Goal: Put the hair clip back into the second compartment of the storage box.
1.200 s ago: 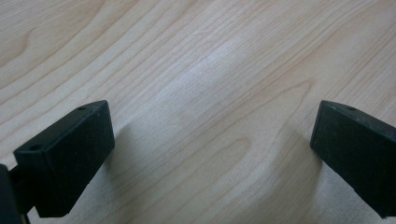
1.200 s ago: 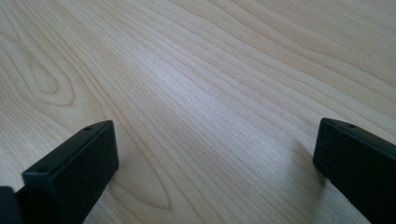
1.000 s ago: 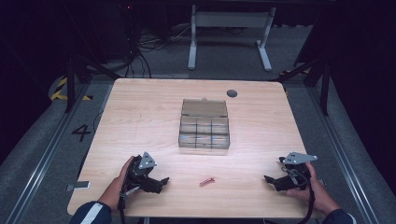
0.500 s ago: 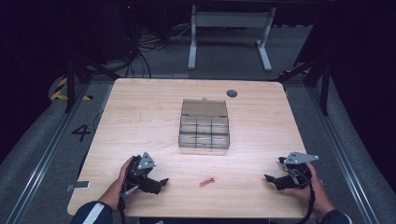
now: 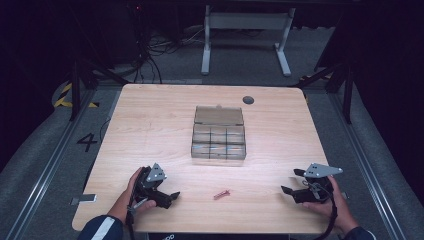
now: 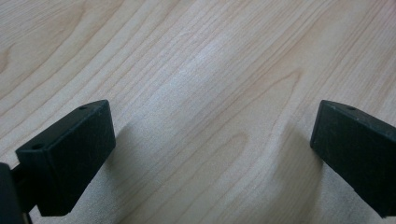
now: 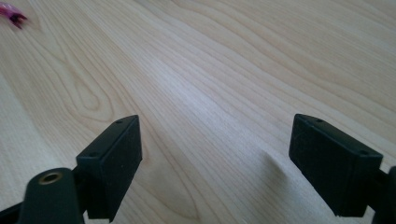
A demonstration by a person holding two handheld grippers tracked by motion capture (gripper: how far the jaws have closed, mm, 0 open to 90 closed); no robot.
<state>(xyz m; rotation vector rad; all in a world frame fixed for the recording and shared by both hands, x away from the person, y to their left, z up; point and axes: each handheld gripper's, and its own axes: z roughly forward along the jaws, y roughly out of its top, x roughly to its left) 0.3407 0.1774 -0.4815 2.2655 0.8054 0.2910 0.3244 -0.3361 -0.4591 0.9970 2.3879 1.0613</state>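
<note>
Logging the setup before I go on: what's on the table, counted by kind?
Clear compartment box: 1
Small pink piece: 1
Handheld grippers, left gripper and right gripper, both open, holding nothing: 2
Total: 4

Wooden table point(image 5: 150, 130), clear compartment box point(image 5: 219, 137), small pink object point(image 5: 221, 193), black grommet point(image 5: 248, 100)

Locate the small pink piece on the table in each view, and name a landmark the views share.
High view: pink piece lies near the front edge, between the two grippers.
Left gripper view: not in it.
Right gripper view: pink piece at the top-left corner.
Shared landmark: the wood-grain tabletop.
</note>
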